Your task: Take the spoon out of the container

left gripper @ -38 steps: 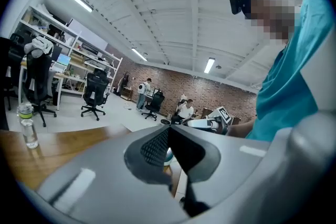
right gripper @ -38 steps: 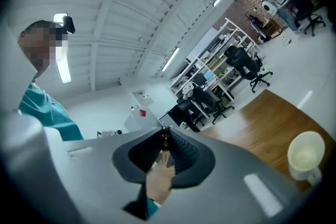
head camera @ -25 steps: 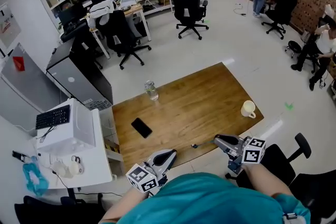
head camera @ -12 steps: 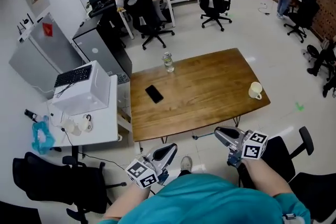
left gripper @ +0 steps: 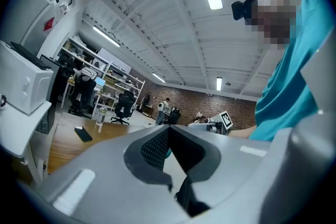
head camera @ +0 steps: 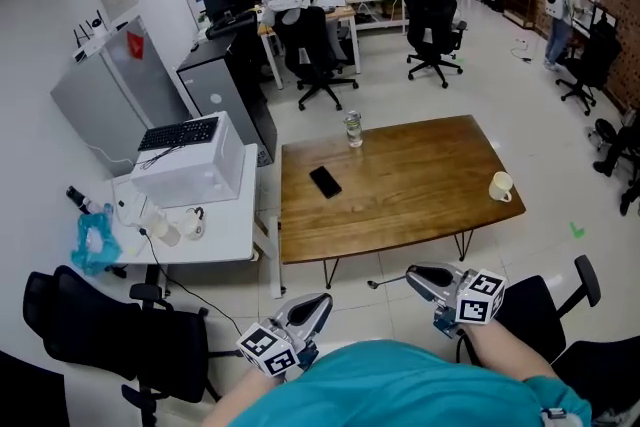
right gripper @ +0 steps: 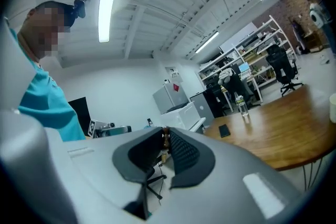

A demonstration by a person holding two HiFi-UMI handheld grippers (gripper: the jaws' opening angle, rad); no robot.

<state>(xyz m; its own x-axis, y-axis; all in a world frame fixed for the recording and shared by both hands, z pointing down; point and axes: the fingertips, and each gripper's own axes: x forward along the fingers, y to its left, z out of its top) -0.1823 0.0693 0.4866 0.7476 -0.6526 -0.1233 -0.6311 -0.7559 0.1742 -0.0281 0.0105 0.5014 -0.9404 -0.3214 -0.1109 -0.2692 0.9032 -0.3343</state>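
My right gripper [head camera: 410,276] is shut on a thin metal spoon [head camera: 384,281], which sticks out to the left over the floor, well short of the wooden table [head camera: 420,205]. In the right gripper view the spoon [right gripper: 165,137] shows as a small brown sliver pinched between the pads. A cream mug [head camera: 500,186] stands at the table's right edge, far from both grippers. My left gripper [head camera: 320,301] is held low by my body; its jaws [left gripper: 168,129] meet at the tips with nothing in them.
A phone [head camera: 325,181] and a clear bottle [head camera: 352,128] are on the table. A white side table [head camera: 225,235] with a box and keyboard stands at the left. Black office chairs sit at the left [head camera: 100,325] and right [head camera: 560,310].
The table has slid away from me and now lies much farther off. Both grippers have come back with me, and the right one still holds the spoon.
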